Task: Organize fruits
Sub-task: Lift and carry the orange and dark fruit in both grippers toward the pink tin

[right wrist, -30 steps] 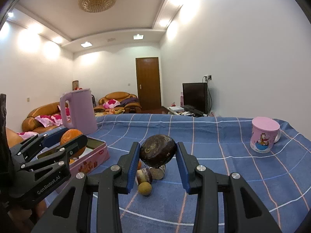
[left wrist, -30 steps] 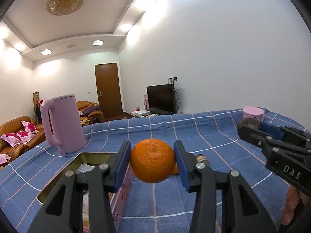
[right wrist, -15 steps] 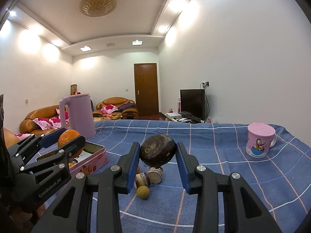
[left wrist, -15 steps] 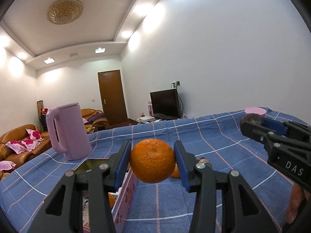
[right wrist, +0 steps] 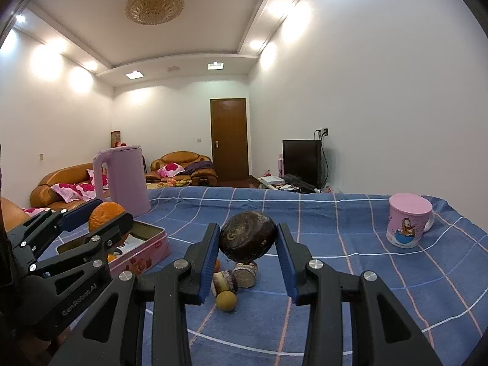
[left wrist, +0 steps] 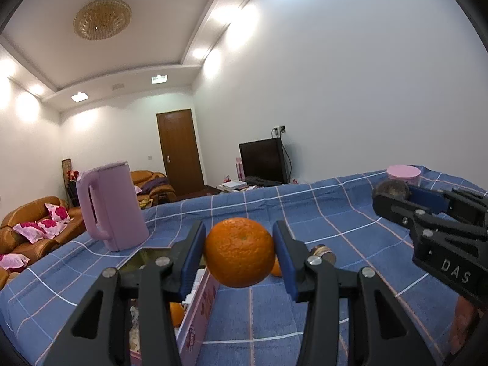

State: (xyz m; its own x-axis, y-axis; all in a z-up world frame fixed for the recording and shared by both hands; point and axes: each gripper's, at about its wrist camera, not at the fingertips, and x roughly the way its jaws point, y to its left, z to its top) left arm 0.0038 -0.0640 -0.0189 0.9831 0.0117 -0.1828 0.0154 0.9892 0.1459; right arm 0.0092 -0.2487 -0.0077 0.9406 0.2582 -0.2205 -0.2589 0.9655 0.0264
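My left gripper [left wrist: 239,251] is shut on an orange [left wrist: 239,251], held in the air just right of the open pink tin [left wrist: 201,314]. Another orange [left wrist: 176,313] lies inside the tin. My right gripper [right wrist: 247,241] is shut on a dark brown round fruit [right wrist: 247,241] above the blue checked cloth [right wrist: 335,274]. Below it lie two short brown stubs [right wrist: 225,280] and a small yellowish round fruit [right wrist: 226,301]. The right wrist view shows the left gripper [right wrist: 106,222] with its orange [right wrist: 103,213] over the tin [right wrist: 143,253]. The right gripper [left wrist: 393,192] shows at the right edge of the left wrist view.
A pink kettle [right wrist: 122,180] stands behind the tin at the back left. A pink lidded mug [right wrist: 407,221] stands at the right of the table. Another bit of orange fruit [left wrist: 276,270] lies on the cloth behind the held orange. Sofas and a television are beyond the table.
Both views have tilted up a little, so the table sits lower in frame. Both grippers keep their fruit and stay in place.
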